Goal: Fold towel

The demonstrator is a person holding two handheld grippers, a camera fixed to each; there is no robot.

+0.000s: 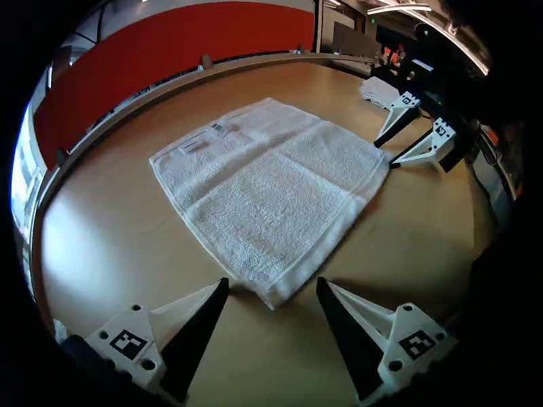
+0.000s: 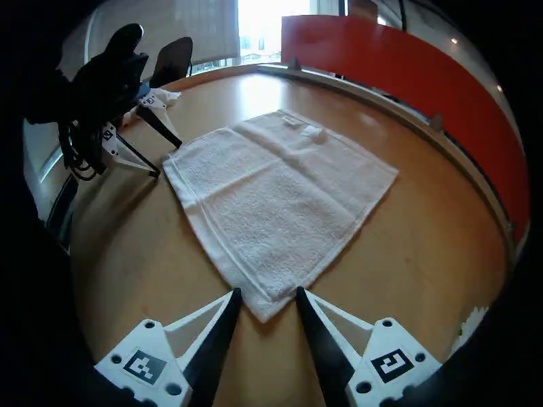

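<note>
The left gripper [image 1: 271,281] stands released, its two fingers spread with one corner of the towel [image 1: 271,197] lying between them, not pinched. The right gripper [image 2: 268,290] is the same: fingers apart, a neighbouring corner of the towel sitting in the gap, nothing clamped. In the left gripper view it shows farther off at the towel's right-hand corner, so the two grippers hold station at the two ends of one towel edge.

The towel itself lies spread flat on the bench [image 1: 122,271], out in the open middle of the wood and well in from the edge that carries the red panel [image 1: 170,47]. It sits turned at an angle to that edge. A small label [image 1: 218,127] shows on the half toward the panel, and a faint crease runs across the cloth. Whether the towel is already doubled once I cannot tell; the near corner looks thick, but the layers cannot be counted.

As for progress, this looks like the very start of a fold — the cloth is laid out and both grippers are lined up, yet no corner is gripped or lifted. What is left, by my reading: close on both corners, raise that edge, carry it over to the opposite edge by the label, lay it down square, then let go.

A second white cloth [image 1: 377,88] lies apart, toward the bench's far end.
</note>
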